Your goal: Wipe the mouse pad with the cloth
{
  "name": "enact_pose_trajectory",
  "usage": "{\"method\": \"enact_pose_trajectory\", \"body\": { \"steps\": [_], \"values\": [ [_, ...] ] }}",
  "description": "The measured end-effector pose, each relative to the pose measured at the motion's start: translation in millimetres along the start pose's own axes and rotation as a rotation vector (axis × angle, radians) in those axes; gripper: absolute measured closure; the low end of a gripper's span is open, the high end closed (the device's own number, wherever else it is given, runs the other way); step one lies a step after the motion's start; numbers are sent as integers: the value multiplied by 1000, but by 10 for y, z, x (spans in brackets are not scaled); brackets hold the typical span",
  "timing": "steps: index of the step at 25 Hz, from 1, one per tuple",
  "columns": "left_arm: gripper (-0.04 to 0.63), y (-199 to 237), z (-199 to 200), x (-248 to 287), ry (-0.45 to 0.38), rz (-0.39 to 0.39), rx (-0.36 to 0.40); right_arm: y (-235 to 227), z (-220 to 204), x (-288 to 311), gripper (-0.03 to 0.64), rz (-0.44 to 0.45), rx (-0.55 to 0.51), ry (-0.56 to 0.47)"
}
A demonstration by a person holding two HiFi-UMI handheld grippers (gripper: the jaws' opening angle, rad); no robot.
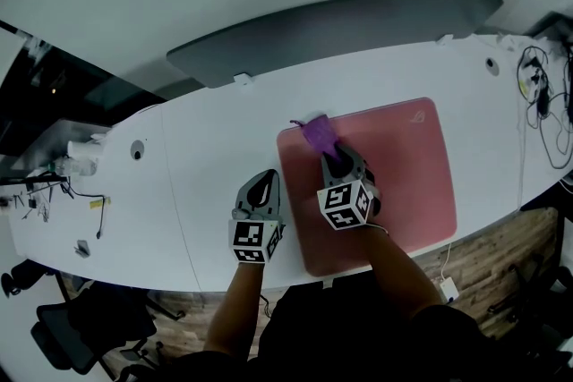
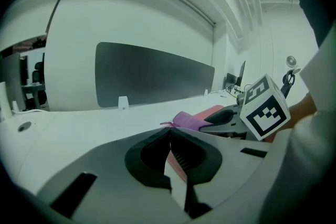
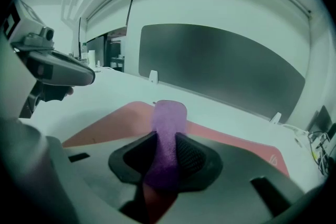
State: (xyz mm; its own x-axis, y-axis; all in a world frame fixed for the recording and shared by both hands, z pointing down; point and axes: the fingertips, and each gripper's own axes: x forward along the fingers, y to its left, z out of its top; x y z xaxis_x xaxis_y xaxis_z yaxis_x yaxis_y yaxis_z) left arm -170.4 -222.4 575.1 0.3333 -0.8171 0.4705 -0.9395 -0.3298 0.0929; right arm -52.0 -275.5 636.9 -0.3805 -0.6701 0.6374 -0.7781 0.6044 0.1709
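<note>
A pink mouse pad [image 1: 394, 183] lies on the white desk [image 1: 197, 157]. My right gripper [image 1: 334, 157] is over the pad's left part, shut on a purple cloth [image 1: 317, 134] that sticks out ahead of its jaws toward the pad's far-left corner. In the right gripper view the cloth [image 3: 169, 118] runs up between the jaws of that gripper [image 3: 167, 136], over the pad [image 3: 115, 120]. My left gripper [image 1: 260, 191] rests just left of the pad, jaws together and holding nothing. The left gripper view shows its shut jaws [image 2: 169, 132], with the cloth [image 2: 184, 119] beyond.
A dark grey divider panel [image 1: 331, 27] runs along the desk's far edge. Tangled cables [image 1: 542, 103] lie at the right end. Small items and wires [image 1: 72, 164] sit at the left end. A black chair [image 1: 81, 326] stands below left on the wooden floor.
</note>
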Motion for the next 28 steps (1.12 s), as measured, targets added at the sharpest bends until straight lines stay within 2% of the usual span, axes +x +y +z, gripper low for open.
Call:
{"method": "enact_pose_trajectory", "body": {
  "steps": [9, 16, 20, 23, 28],
  "values": [
    [574, -286, -114, 206, 41, -65, 35, -410, -141, -53, 494, -55, -26, 16],
    [574, -396, 65, 257, -7, -64, -13, -765, -302, -146, 495, -126, -45, 30],
    [574, -385, 177, 284, -41, -65, -79, -1042, -420, -205, 495, -171, -42, 49],
    [574, -393, 214, 307, -49, -56, -52, -1248, -498, -232, 495, -199, -35, 64],
    [574, -598, 223, 395, -36, -70, 9, -1611, -708, -384, 496, -232, 35, 72]
  ]
}}
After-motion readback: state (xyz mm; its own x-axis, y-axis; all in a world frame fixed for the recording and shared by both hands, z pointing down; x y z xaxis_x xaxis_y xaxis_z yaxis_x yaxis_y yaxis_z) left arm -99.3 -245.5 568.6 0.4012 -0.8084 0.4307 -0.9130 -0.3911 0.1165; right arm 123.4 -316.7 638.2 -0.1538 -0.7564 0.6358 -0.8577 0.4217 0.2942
